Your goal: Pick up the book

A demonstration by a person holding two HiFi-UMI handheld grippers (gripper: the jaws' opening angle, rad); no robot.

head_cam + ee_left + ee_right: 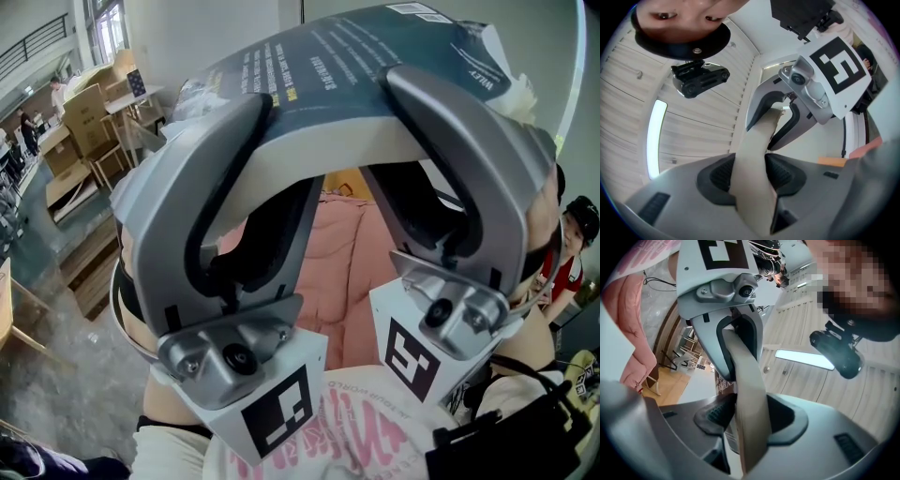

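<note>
— Since the book [375, 66] is broad, we hold it from two sides. The left gripper [281, 141] is clamped on one edge and the right gripper [394, 131] on the other. Each has one jaw over the cover and one beneath.

— Can we trust that grip?

— We judge so. In the left gripper view the pale page block runs straight between the ribbed pads [719, 176], pressed on both faces. The right gripper view shows the same, so neither tool stands free of the book.

— So where is the book?

— It is up in the air, close under our head camera and resting on no surface. Its dark cover faces up and spans the two tools. We would call the pick-up done, or all but done.

— Why do we point both tools upward?

— Probably to keep the book level between them. If one side slackened, we think it would swing down from the other.

— Is there anything we can read?

— "WILEY" shows in white at the far right corner of the teal cover. The white and yellow lines of blurb are too small for us. The marker cube [277, 412] on each tool bears only black squares. We cannot make out the pink lettering on the white shirt [366, 441].
</note>
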